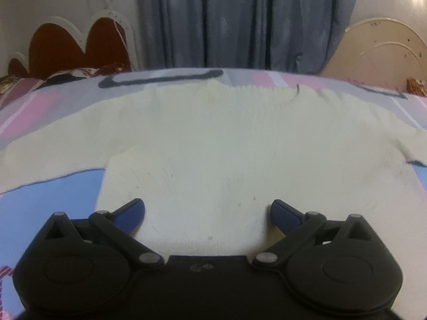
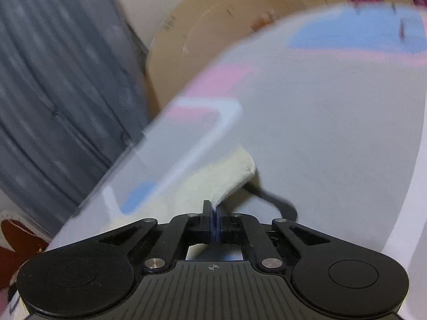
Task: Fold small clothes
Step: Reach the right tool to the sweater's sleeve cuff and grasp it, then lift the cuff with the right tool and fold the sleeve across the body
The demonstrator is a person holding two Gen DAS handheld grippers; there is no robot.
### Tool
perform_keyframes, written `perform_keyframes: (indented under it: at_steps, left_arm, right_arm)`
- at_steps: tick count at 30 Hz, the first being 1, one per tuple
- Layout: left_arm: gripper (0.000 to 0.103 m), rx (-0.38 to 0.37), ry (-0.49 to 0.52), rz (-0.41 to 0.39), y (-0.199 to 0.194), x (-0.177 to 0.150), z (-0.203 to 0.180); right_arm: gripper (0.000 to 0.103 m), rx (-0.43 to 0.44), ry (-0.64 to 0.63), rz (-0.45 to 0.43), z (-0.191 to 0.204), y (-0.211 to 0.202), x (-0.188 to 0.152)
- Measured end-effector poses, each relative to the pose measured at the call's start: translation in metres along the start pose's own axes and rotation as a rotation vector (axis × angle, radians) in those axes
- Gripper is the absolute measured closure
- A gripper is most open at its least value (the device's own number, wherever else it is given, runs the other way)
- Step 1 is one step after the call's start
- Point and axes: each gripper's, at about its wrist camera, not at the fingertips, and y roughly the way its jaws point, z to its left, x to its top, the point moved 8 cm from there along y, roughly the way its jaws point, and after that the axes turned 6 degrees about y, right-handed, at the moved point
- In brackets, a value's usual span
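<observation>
A cream knitted sweater (image 1: 213,138) lies spread flat on the bed cover (image 1: 53,186), neck at the far side and sleeves out to both sides. My left gripper (image 1: 207,204) hovers over its near hem, open wide, blue pads on either side of the lower body with nothing pinched. In the right wrist view the picture is tilted. My right gripper (image 2: 215,208) is shut, with the edge of a cream sleeve (image 2: 229,173) caught between its pads. The cuff end sticks out ahead of the tips over the bed cover (image 2: 320,133).
The bed cover has pink, blue and grey patches. Behind the bed hang grey-blue curtains (image 1: 234,18). A red headboard with white trim (image 1: 66,45) stands at the left, a round beige board (image 1: 379,50) at the right. A dark curved strap (image 2: 280,202) lies beside the right gripper.
</observation>
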Motion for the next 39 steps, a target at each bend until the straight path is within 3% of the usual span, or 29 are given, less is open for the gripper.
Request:
perform_keyframes:
  at_steps: [2,5,10,13,15,17,20,22,24,26,29,31,33,35,39]
  left_arm:
    - [0.0,-0.003,0.005,0.003,0.003,-0.002,0.001]
    - [0.0,-0.013,0.008,0.001,0.002,-0.001,0.002]
    - [0.0,-0.023,-0.004,0.015,0.0,-0.003,0.012]
    - [0.007,-0.055,0.027,0.002,-0.006,-0.002,0.017]
    - [0.02,-0.057,0.036,-0.002,-0.008,-0.002,0.02]
    - [0.026,-0.065,0.009,-0.003,-0.01,-0.001,0.025]
    - [0.029,-0.059,-0.046,-0.016,-0.014,0.002,0.035]
    - [0.034,-0.064,-0.085,-0.025,-0.016,0.004,0.043]
    - [0.046,-0.071,-0.113,-0.024,-0.017,0.005,0.051]
    - [0.047,-0.084,-0.148,-0.021,-0.018,0.007,0.059]
    - [0.047,-0.092,-0.193,-0.031,-0.019,0.01,0.068]
    - [0.044,-0.107,-0.218,-0.032,-0.017,0.013,0.071]
    - [0.032,-0.135,-0.231,-0.037,-0.016,0.016,0.068]
    - [0.026,-0.15,-0.227,-0.061,-0.016,0.022,0.063]
    - [0.039,-0.24,-0.219,-0.074,-0.001,0.041,0.037]
  right_arm:
    - [0.102,-0.031,-0.087,-0.063,0.001,-0.015,0.005]
    - [0.102,-0.153,-0.073,0.072,-0.032,0.004,-0.011]
    - [0.102,-0.164,-0.132,0.043,-0.015,0.0,-0.018]
    - [0.102,-0.109,-0.197,0.015,0.026,0.005,-0.022]
    - [0.102,-0.037,-0.266,0.013,0.065,0.006,-0.036]
    - [0.102,0.054,-0.337,0.034,0.113,0.007,-0.061]
    - [0.102,0.196,-0.437,0.087,0.184,0.008,-0.114]
    - [0.102,0.28,-0.498,0.125,0.229,0.009,-0.152]
    - [0.102,0.359,-0.575,0.167,0.269,0.005,-0.197]
    - [0.102,0.43,-0.659,0.206,0.303,0.0,-0.243]
    - [0.102,0.497,-0.763,0.259,0.333,-0.005,-0.303]
    - [0.102,0.549,-0.787,0.343,0.343,0.001,-0.337]
    - [0.101,0.548,-0.846,0.435,0.346,0.011,-0.365]
    - [0.101,0.539,-0.871,0.385,0.339,0.005,-0.365]
    - [0.101,0.543,-0.734,0.348,0.31,-0.001,-0.327]
